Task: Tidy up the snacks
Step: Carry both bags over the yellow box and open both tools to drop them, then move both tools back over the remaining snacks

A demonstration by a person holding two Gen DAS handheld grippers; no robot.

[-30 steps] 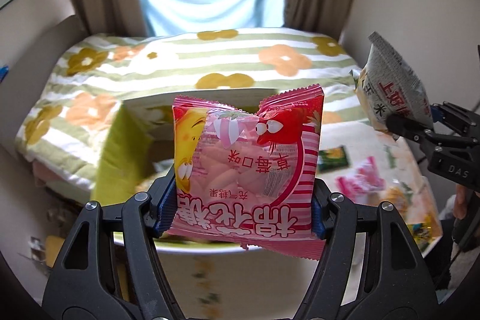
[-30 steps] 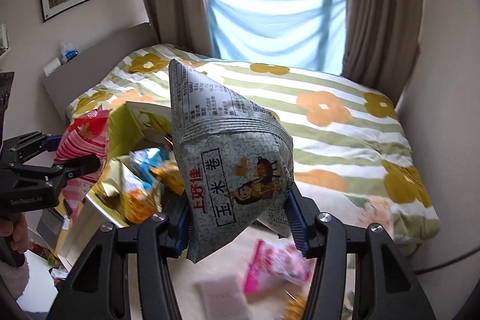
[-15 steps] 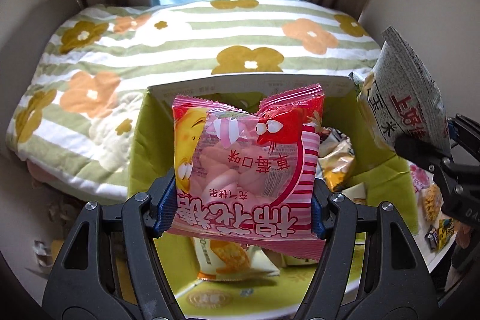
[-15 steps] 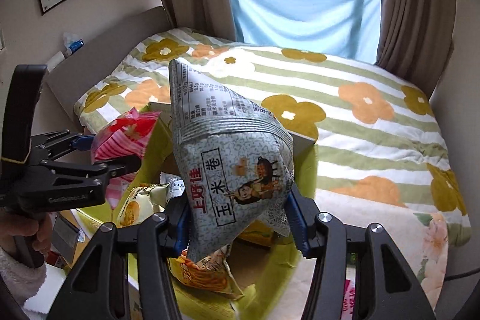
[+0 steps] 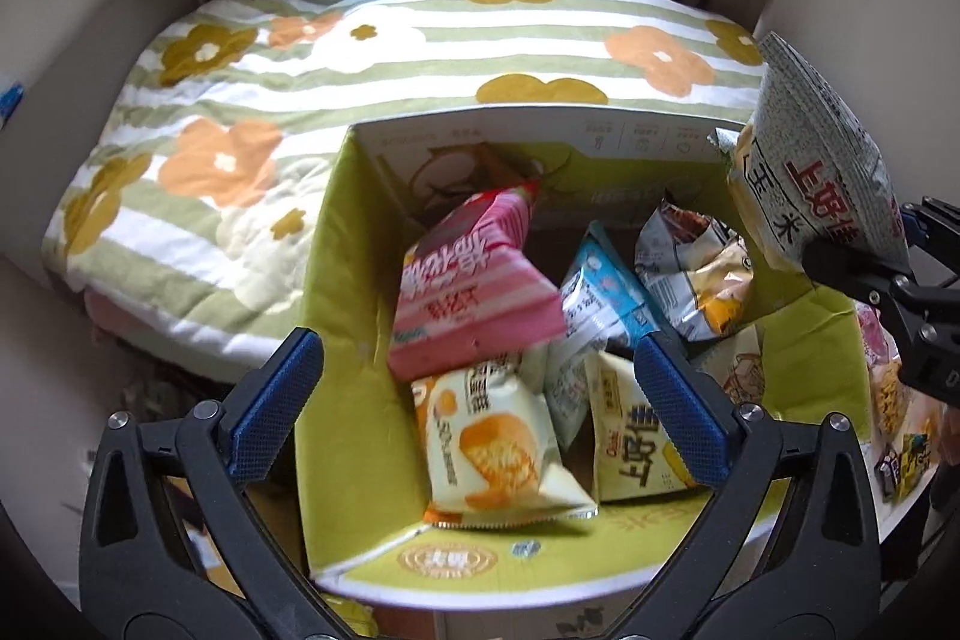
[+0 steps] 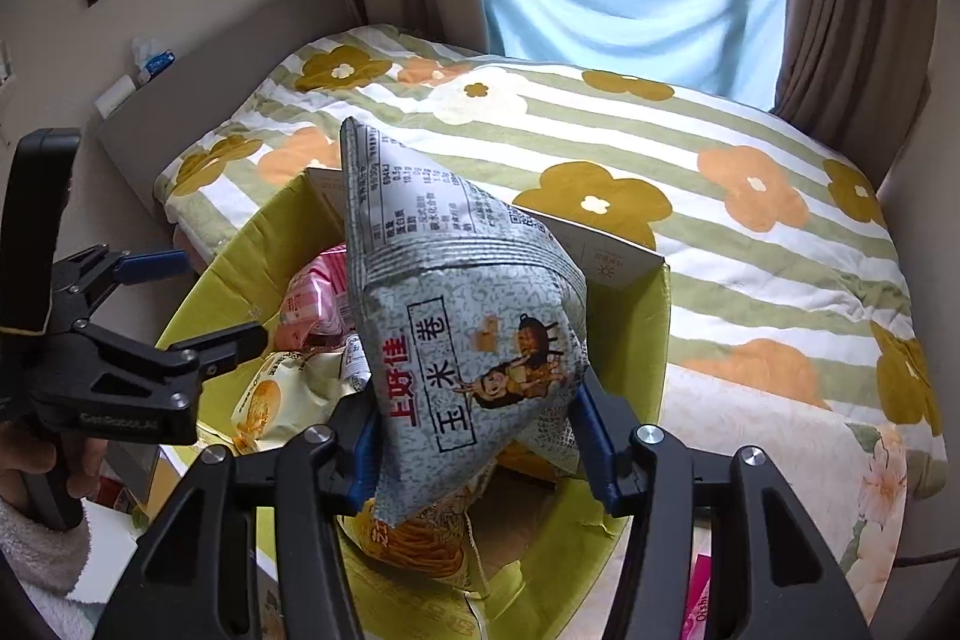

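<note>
Two tongs: left tongs (image 5: 477,388) spread, empty; right tongs (image 6: 480,451) pinching grey corn-roll snack bag (image 6: 465,316)
Location: above open yellow-green cardboard box (image 5: 354,400)
Risk: bag snagging box wall, spilling out

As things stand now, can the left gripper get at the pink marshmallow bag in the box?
Probably yes. The left gripper hangs open over the green box, and the pink marshmallow bag lies on top of the other snacks, uncovered. The right gripper holds its grey bag off to the side.
</note>
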